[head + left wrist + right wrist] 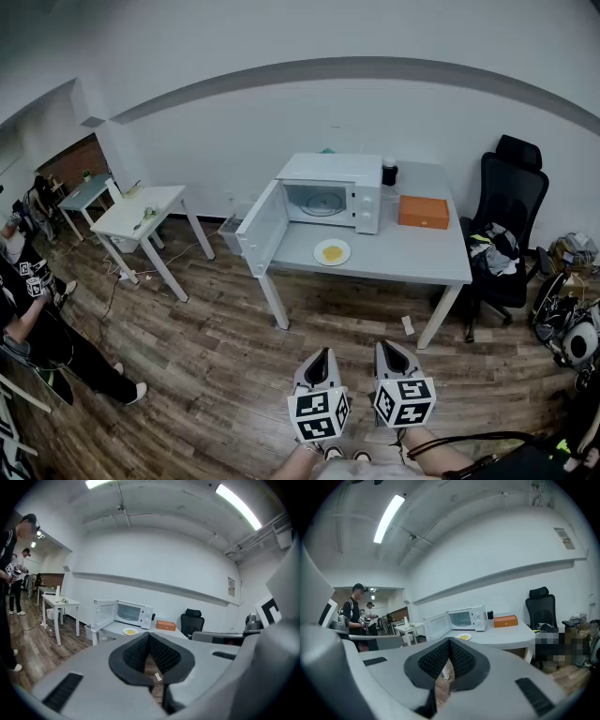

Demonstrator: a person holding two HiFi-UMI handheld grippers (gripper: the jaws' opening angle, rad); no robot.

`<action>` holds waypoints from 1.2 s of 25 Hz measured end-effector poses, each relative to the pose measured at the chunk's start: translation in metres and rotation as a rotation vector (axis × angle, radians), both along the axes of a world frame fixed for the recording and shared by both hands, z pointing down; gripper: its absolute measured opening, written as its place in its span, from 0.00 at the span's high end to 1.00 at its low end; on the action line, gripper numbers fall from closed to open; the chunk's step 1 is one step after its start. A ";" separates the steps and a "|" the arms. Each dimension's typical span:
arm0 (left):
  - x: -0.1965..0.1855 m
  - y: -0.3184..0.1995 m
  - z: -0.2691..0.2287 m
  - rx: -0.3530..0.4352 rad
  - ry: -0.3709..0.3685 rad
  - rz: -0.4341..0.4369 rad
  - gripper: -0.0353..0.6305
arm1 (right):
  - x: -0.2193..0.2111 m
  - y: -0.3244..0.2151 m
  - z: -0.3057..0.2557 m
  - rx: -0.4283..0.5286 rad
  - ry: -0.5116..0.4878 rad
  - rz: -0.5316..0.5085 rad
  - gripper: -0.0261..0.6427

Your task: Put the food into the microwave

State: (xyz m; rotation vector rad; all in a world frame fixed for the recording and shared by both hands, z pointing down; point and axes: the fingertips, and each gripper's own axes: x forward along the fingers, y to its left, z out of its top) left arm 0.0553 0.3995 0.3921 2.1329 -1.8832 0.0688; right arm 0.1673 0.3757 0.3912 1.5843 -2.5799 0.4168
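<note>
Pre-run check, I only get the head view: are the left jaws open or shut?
Observer: Left gripper: the jaws are together at the tips, with nothing between them.
Operator: Right one?
Observer: Right gripper: the same, jaws together and empty.
Operator: Is any overhead lighting on? My view cuts off below the ceiling.
Observer: Yes, a ceiling strip light is lit.
</note>
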 end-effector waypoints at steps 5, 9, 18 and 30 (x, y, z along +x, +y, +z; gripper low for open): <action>-0.007 -0.002 0.005 -0.005 -0.004 -0.021 0.95 | -0.004 -0.001 0.004 -0.001 0.004 -0.005 0.94; -0.012 -0.005 0.007 -0.008 -0.004 -0.031 0.95 | -0.007 -0.004 0.006 -0.007 0.010 -0.007 0.94; -0.033 -0.022 0.011 -0.014 -0.031 -0.031 0.95 | -0.026 -0.024 0.013 -0.025 0.001 0.006 0.94; -0.060 -0.063 0.024 -0.033 -0.061 0.000 0.95 | -0.035 -0.058 0.034 -0.087 0.010 0.086 0.94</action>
